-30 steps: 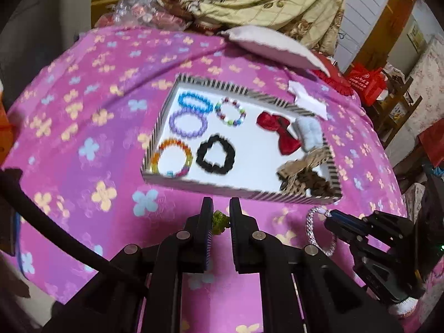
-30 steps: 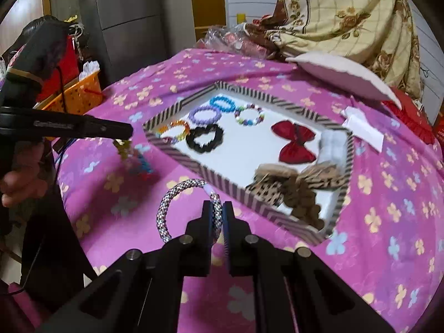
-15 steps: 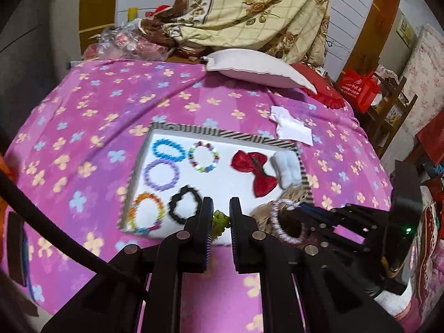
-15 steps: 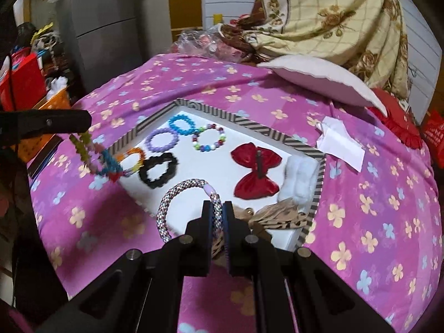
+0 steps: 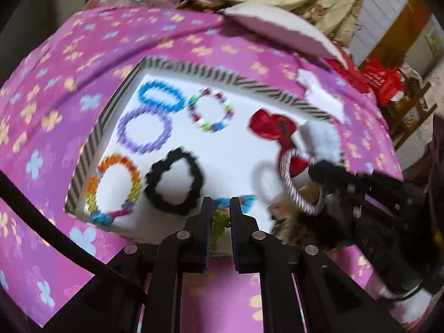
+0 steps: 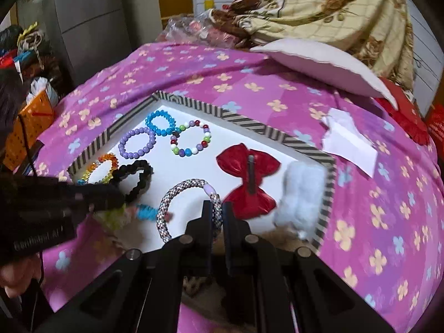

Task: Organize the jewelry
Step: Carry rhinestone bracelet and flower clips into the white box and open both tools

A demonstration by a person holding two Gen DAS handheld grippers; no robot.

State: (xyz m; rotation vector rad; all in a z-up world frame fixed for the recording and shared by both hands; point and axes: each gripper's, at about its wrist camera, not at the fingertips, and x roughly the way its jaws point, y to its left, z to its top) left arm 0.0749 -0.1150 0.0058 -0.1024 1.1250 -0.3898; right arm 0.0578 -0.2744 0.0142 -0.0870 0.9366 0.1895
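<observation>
- The left gripper [image 5: 219,216], black two-finger tongs, pinches a multicoloured beaded bracelet with green and blue beads [image 5: 220,217]; its blue part trails ahead toward 12 o'clock, over the tray's near edge.
- The right gripper [image 6: 217,213] is pressed shut on a silver-white speckled rope bangle [image 6: 177,202], which stands up from the jaws toward 11 o'clock.
- Both hang over the near side of a white rectangular tray with a black-and-cream striped rim [image 6: 249,126] on a pink flowered bedspread [image 6: 374,208].
- Ahead in the tray: a black scrunchie [image 6: 136,179] at 10 o'clock, a red satin bow [image 6: 247,180] at 1 o'clock.
- Advice: lower each piece onto bare white floor between scrunchie and bow, lay it flat, then release, so that neither overlaps the other or its neighbours.
</observation>
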